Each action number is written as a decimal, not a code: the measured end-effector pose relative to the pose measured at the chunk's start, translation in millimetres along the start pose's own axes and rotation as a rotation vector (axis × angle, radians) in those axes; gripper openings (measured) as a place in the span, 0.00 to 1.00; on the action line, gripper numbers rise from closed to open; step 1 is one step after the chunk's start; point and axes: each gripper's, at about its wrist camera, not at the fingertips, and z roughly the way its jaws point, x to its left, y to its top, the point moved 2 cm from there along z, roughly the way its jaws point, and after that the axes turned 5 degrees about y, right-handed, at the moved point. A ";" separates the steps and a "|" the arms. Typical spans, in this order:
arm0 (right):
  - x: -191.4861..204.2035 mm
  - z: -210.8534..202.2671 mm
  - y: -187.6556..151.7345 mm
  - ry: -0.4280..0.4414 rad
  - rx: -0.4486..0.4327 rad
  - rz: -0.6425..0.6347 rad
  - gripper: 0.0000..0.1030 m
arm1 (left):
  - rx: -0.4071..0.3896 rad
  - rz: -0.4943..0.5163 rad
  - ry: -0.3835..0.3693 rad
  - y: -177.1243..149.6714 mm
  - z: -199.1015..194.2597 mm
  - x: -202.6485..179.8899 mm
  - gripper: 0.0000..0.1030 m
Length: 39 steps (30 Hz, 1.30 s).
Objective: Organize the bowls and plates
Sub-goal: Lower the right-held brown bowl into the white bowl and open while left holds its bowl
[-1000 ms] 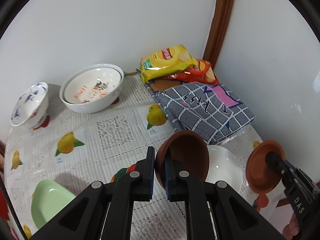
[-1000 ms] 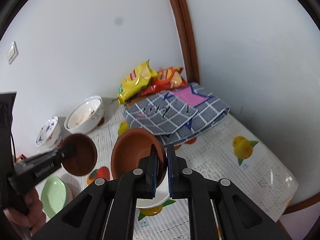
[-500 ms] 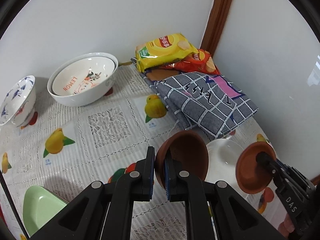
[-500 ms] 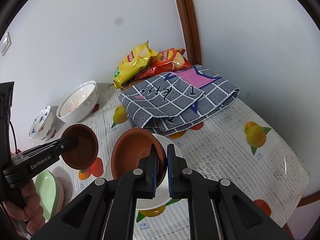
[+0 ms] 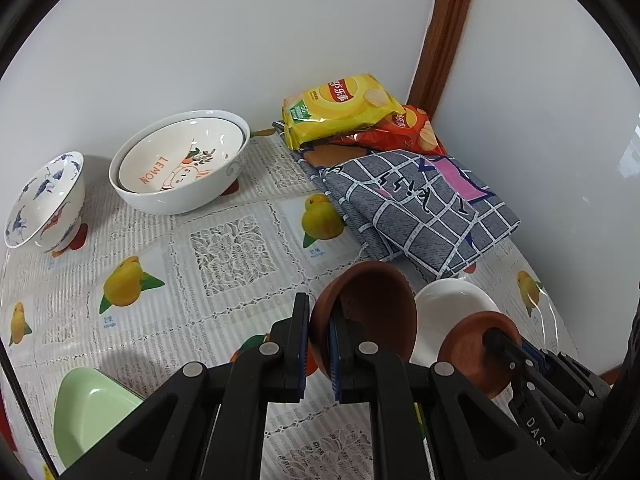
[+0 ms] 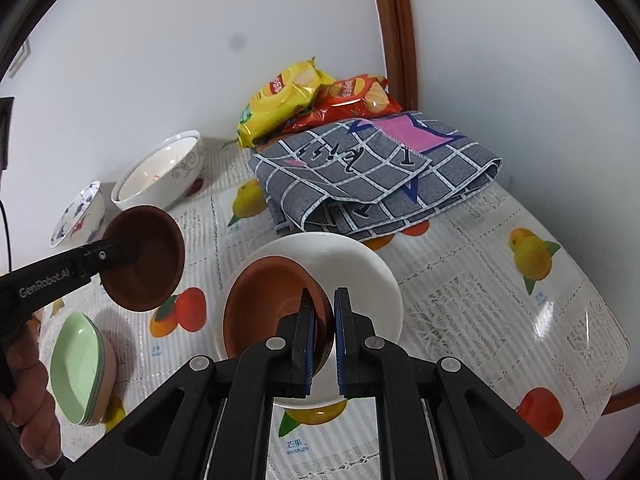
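lowering over the white plate, the right gripper has brought its clamped brown bowl down; left gripper clamps another brown bowl, awaiting stacking.

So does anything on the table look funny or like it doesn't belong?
Yes. Two crisp bags, yellow and red, lie on a folded checked cloth in the corner, among bowls and plates. The blue-patterned bowl sits tilted. Nothing looks spilled or broken.
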 end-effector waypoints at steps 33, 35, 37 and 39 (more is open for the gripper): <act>-1.7 41.7 -6.6 -0.081 0.124 -0.014 0.09 | 0.019 -0.009 -0.021 -1.6 1.8 0.0 0.09; -1.7 42.5 -6.7 -0.087 0.127 -0.017 0.09 | 0.020 -0.009 -0.020 -1.6 2.0 0.3 0.09; -1.2 43.0 -6.7 -0.096 0.128 -0.021 0.09 | 0.019 -0.011 -0.019 -1.6 1.4 0.4 0.09; 0.1 43.8 -6.9 -0.115 0.126 -0.034 0.09 | 0.019 -0.008 -0.019 -1.5 1.7 0.4 0.09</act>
